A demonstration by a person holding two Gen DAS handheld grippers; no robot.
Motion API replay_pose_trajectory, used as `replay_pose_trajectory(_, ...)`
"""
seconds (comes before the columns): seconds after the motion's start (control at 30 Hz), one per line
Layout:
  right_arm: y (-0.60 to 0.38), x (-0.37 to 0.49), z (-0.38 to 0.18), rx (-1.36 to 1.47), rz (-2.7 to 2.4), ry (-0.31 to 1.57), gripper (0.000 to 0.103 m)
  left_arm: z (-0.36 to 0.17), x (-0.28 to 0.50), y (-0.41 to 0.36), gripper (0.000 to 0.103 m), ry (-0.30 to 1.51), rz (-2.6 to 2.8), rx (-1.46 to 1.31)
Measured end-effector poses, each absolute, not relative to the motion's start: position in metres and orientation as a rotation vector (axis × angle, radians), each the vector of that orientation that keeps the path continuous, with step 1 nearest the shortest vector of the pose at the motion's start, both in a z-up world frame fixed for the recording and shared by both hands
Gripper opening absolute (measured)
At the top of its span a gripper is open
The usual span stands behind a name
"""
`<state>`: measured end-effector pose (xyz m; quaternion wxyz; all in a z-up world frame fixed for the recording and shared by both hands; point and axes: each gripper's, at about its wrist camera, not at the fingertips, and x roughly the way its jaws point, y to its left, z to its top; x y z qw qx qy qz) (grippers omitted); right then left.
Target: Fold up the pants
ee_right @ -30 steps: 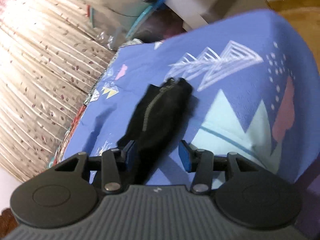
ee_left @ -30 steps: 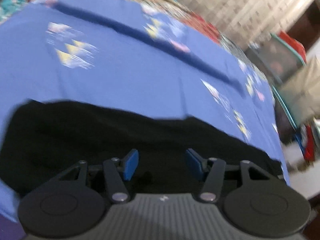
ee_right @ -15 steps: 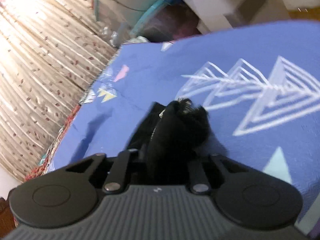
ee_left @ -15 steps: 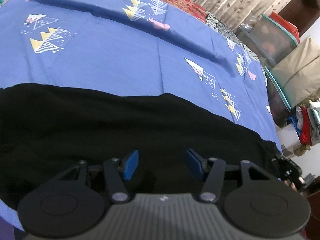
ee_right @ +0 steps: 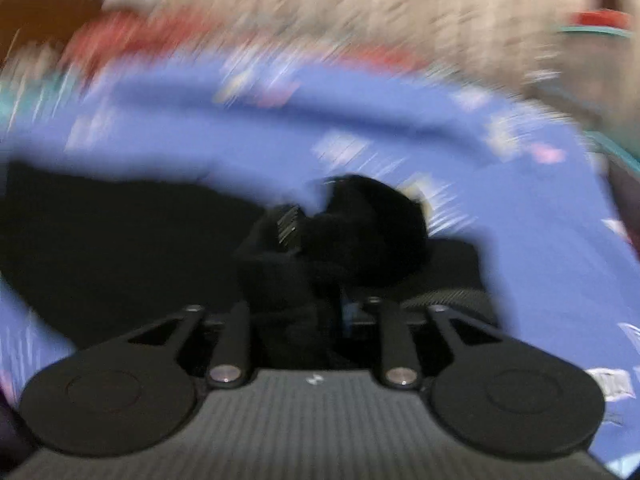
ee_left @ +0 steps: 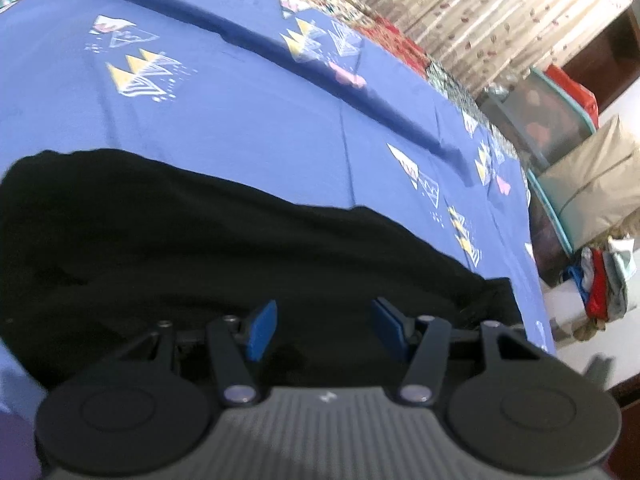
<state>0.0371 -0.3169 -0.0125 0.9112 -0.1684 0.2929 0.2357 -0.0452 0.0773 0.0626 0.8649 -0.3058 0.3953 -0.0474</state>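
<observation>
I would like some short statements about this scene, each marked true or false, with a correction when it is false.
1. The pants are black. True.
2. The pants lie on a plain white sheet. False: the bedsheet is blue with triangle prints.
3. The left claw has nothing between its pads. True.
4. The right claw is empty. False: a bunch of black fabric with a zipper sits between its fingers while its jaws are opening.
5. A curtain hangs behind the bed. True.
</observation>
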Motion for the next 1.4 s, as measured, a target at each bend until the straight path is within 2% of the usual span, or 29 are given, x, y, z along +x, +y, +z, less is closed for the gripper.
replay_pose_trajectory(0.03,-0.305,0.034,-0.022,-0.423,0.488,0.621,0.039,0.063,-0.05,0.083,0.054,0.815,-0.096,-0.648)
replay_pose_trajectory(0.1,-0.29,0.021,-0.018,-0.513,0.472,0.581,0.047,0.066,-0.061,0.096,0.056,0.783,-0.087,-0.657)
replay_pose_trajectory(0.17,-0.296,0.014,0.005,-0.417,0.573,0.608,0.056,0.067,-0.072,0.109,0.056,0.756,-0.072,-0.669)
replay_pose_trajectory(0.23,-0.308,0.006,0.029,-0.316,0.633,0.579,0.058,0.067,-0.082,0.122,0.056,0.733,-0.058,-0.69)
replay_pose_trajectory(0.33,-0.327,0.004,0.05,-0.165,0.607,0.553,0.054,0.069,-0.092,0.139,0.056,0.696,-0.034,-0.716)
replay_pose_trajectory(0.4,-0.34,0.015,0.047,-0.059,0.569,0.583,0.033,0.073,-0.098,0.147,0.056,0.664,-0.018,-0.728)
replay_pose_trajectory(0.5,-0.346,0.036,0.002,-0.054,0.395,0.801,0.023,0.078,-0.105,0.161,0.057,0.626,0.015,-0.733)
replay_pose_trajectory(0.53,-0.346,0.039,-0.009,-0.057,0.382,0.835,0.023,0.08,-0.109,0.168,0.058,0.615,0.035,-0.733)
replay_pose_trajectory(0.63,-0.339,0.027,0.018,-0.057,0.368,0.789,0.027,0.082,-0.125,0.187,0.068,0.575,0.092,-0.746)
replay_pose_trajectory(0.7,-0.332,0.014,0.038,-0.022,0.423,0.693,0.027,0.078,-0.135,0.199,0.087,0.558,0.132,-0.758)
replay_pose_trajectory(0.8,-0.297,0.012,0.053,0.039,0.544,0.685,0.027,0.062,-0.139,0.211,0.092,0.577,0.156,-0.808)
replay_pose_trajectory(0.97,-0.199,0.025,0.039,0.087,0.785,0.816,0.022,0.037,-0.137,0.214,0.102,0.606,0.145,-0.864)
replay_pose_trajectory(1.23,-0.082,0.054,0.034,0.142,1.036,0.972,0.019,-0.003,-0.131,0.219,0.103,0.649,0.115,-1.01)
replay_pose_trajectory(1.27,-0.068,0.057,0.021,0.134,1.028,1.026,0.02,-0.007,-0.13,0.218,0.102,0.642,0.119,-1.015)
replay_pose_trajectory(1.3,-0.058,0.061,0.002,0.11,0.996,1.099,0.019,-0.011,-0.127,0.217,0.096,0.641,0.114,-1.018)
replay_pose_trajectory(1.33,-0.054,0.058,-0.017,0.099,0.957,1.163,0.016,-0.014,-0.125,0.216,0.084,0.643,0.117,-1.018)
replay_pose_trajectory(1.37,-0.057,0.057,-0.026,0.165,0.951,1.136,0.013,-0.015,-0.123,0.215,0.046,0.65,0.124,-1.014)
replay_pose_trajectory(1.4,-0.061,0.058,-0.028,0.203,0.947,1.141,0.013,-0.015,-0.12,0.214,0.036,0.653,0.106,-1.016)
